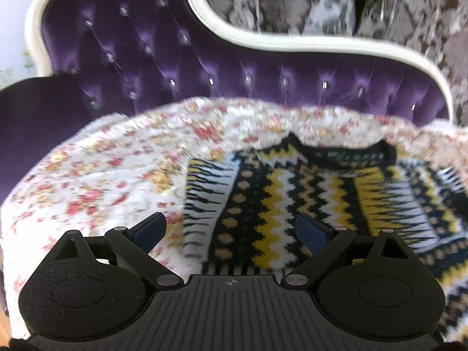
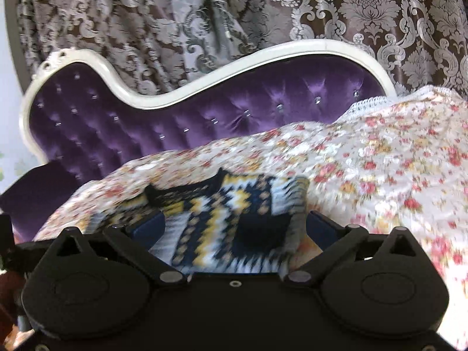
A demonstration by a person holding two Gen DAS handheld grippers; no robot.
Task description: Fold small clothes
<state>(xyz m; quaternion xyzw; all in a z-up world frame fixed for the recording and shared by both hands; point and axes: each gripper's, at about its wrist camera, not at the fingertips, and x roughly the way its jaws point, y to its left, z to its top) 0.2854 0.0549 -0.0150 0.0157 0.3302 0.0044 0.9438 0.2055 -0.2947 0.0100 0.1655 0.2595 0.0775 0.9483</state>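
A small knitted sweater (image 1: 278, 193) in black, yellow and white zigzags lies spread on a floral cover (image 1: 96, 181), its black neckline (image 1: 348, 153) towards the sofa back. My left gripper (image 1: 231, 229) hovers over the sweater's left part, jaws wide open, nothing between the blue pads (image 1: 152, 229). In the right wrist view the sweater (image 2: 234, 204) appears blurred, with a folded-over edge (image 2: 295, 204) on its right side. Above that side my right gripper (image 2: 235, 226) is open and empty, clear of the cloth.
The floral cover (image 2: 380, 169) drapes over a purple tufted sofa back (image 1: 175, 67) with a curved white frame (image 2: 163, 101). Grey and brown damask curtains (image 2: 365, 8) hang behind. A dark purple armrest (image 1: 35, 122) rises at the left.
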